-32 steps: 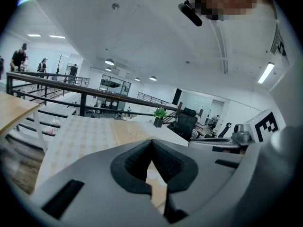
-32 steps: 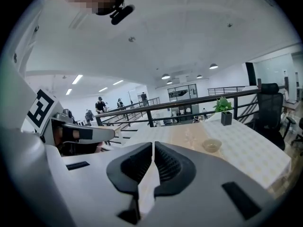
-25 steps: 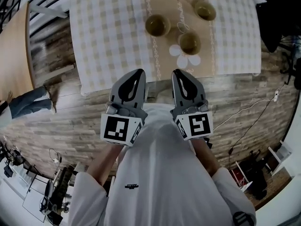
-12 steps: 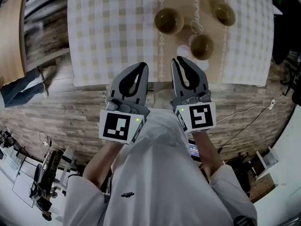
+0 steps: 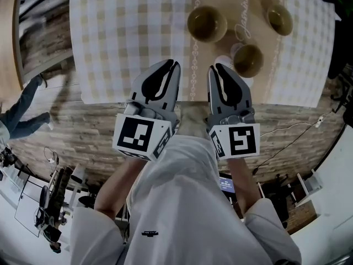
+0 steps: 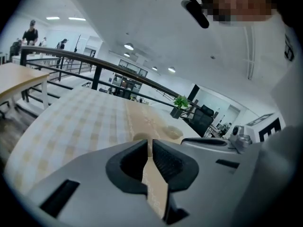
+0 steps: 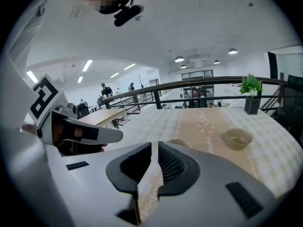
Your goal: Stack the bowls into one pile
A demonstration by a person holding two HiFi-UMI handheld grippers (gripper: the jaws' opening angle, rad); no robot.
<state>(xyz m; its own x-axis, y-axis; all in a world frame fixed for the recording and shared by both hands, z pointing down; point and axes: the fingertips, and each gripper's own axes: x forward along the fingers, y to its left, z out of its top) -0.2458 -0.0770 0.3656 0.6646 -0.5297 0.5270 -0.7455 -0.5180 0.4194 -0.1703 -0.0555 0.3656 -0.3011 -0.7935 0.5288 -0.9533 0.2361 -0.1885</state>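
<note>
Three olive-green bowls stand apart on the tan runner of a checked tablecloth: one to the left (image 5: pixel 207 24), one nearer (image 5: pixel 248 59), one at the far right (image 5: pixel 277 18). My left gripper (image 5: pixel 174 65) and right gripper (image 5: pixel 216 68) hover side by side over the table's near edge, both shut and empty, short of the bowls. The left gripper view looks past its shut jaws (image 6: pixel 150 143) to a bowl (image 6: pixel 172 132) and a second rim (image 6: pixel 142 136). In the right gripper view, one bowl (image 7: pixel 238 137) sits ahead right of the shut jaws (image 7: pixel 155 146) and another (image 7: pixel 179 142) peeks over them.
The table (image 5: pixel 121 32) ends at a near edge just below the gripper tips, with wood flooring (image 5: pixel 83 126) beneath. A railing (image 7: pixel 208 82) and a potted plant (image 7: pixel 251 94) stand past the far end. A wooden table (image 6: pixel 19 77) is at the left.
Both grippers have moved forward and down together, from in front of the table to over its near edge. The bowls now lie closer to their tips. Both stay shut.
</note>
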